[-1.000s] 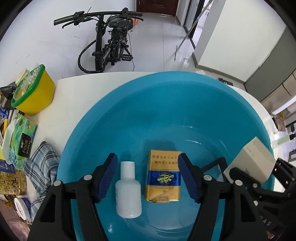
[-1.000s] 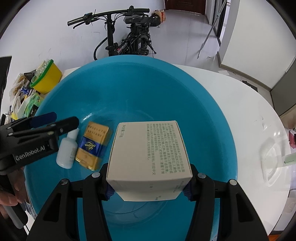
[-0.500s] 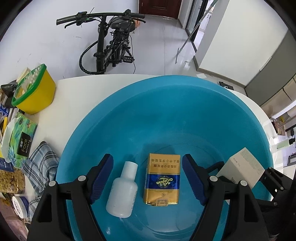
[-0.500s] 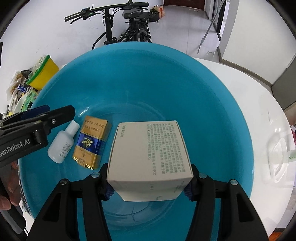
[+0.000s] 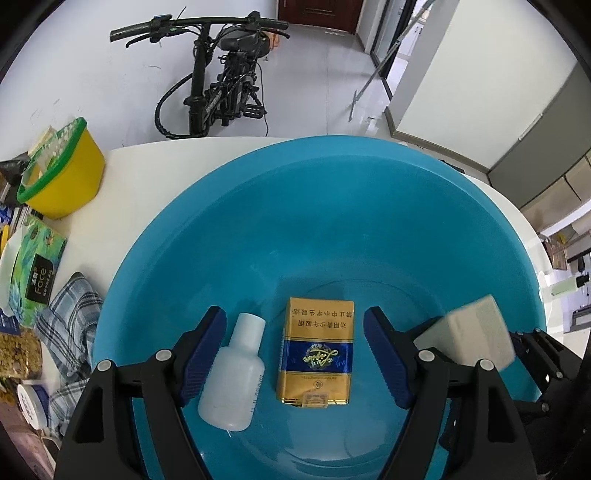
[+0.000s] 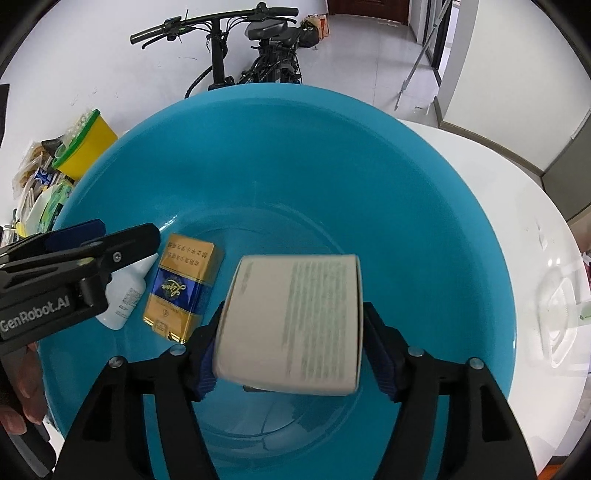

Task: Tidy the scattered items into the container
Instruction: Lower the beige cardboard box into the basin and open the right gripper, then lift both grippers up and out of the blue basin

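Box (image 6: 291, 321) is slipping, blurred, from the right claw (image 6: 290, 354) as its jaws are opening over the basin (image 6: 424, 206); it's maybe tumbling onto the pack (image 6: 181, 288). Left claw (image 5: 295, 354) is hanging released, straddling bottle (image 5: 234, 376) and pack.

- A white wall (image 5: 92, 74) is seen behind the white bench (image 5: 155, 184), marked with faint scuffs.
- A black bicycle (image 5: 218, 85) is parked against that wall, on a pale grey tiled floor (image 5: 325, 92) that reflects daylight.
- A dark wooden door (image 5: 317, 14) is seen at the far end of the floor.
- A white partition (image 5: 480, 74) with a dark skirting is seen to the right, and grey cabinet fronts (image 5: 546, 158) beside it.
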### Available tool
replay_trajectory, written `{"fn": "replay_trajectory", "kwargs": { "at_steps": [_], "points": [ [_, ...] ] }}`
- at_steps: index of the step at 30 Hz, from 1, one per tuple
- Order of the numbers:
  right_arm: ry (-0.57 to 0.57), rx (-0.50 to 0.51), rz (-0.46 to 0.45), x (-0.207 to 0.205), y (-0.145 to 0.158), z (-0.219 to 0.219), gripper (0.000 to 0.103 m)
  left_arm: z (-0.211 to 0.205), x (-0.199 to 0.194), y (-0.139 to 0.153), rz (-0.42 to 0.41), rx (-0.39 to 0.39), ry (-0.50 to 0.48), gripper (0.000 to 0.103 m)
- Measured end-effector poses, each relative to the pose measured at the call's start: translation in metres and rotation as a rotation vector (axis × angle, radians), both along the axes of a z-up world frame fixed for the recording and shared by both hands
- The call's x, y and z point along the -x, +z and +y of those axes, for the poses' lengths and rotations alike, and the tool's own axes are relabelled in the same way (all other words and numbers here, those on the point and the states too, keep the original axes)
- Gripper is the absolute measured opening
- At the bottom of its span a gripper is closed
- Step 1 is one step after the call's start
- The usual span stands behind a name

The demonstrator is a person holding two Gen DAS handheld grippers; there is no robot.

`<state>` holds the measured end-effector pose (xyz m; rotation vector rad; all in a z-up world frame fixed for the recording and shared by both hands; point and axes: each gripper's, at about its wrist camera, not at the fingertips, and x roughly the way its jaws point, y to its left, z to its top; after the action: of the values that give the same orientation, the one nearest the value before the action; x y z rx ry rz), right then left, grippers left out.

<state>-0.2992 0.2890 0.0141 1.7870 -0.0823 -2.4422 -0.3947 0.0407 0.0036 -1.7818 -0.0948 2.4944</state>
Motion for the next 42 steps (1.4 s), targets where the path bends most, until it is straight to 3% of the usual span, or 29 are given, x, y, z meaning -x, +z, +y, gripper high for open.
{"fn": "replay_trajectory", "kwargs": {
  "at_steps": [9,14,20,25,31,37,39,42],
  "points": [
    [0.008,-0.013,0.02,-0.002,0.003,-0.001,0.069,0.002,-0.001,-0.002,0.009,0.031,-0.006,0.079],
    [-0.009,-0.027,0.118,-0.005,0.015,0.001,0.078,0.001,-0.002,0.001,0.024,0.044,-0.011,0.079],
    [-0.025,-0.044,0.167,-0.005,0.021,0.006,0.078,-0.001,-0.003,0.009,0.057,0.03,-0.006,0.079],
    [-0.068,-0.025,0.267,-0.009,0.033,0.015,0.078,0.006,-0.008,0.016,0.139,0.07,-0.048,0.079],
    [-0.088,-0.013,0.353,-0.012,0.047,0.02,0.078,-0.001,-0.011,0.031,0.24,0.004,-0.03,0.079],
    [-0.121,-0.008,0.47,-0.019,0.061,0.027,0.078,0.004,-0.021,0.05,0.4,0.032,-0.074,0.079],
    [-0.133,-0.007,0.516,-0.022,0.067,0.029,0.082,0.003,-0.024,0.056,0.444,0.035,-0.072,0.079],
    [-0.137,-0.02,0.579,-0.027,0.077,0.031,0.094,0.001,-0.028,0.065,0.512,0.044,-0.045,0.081]
  ]
}}
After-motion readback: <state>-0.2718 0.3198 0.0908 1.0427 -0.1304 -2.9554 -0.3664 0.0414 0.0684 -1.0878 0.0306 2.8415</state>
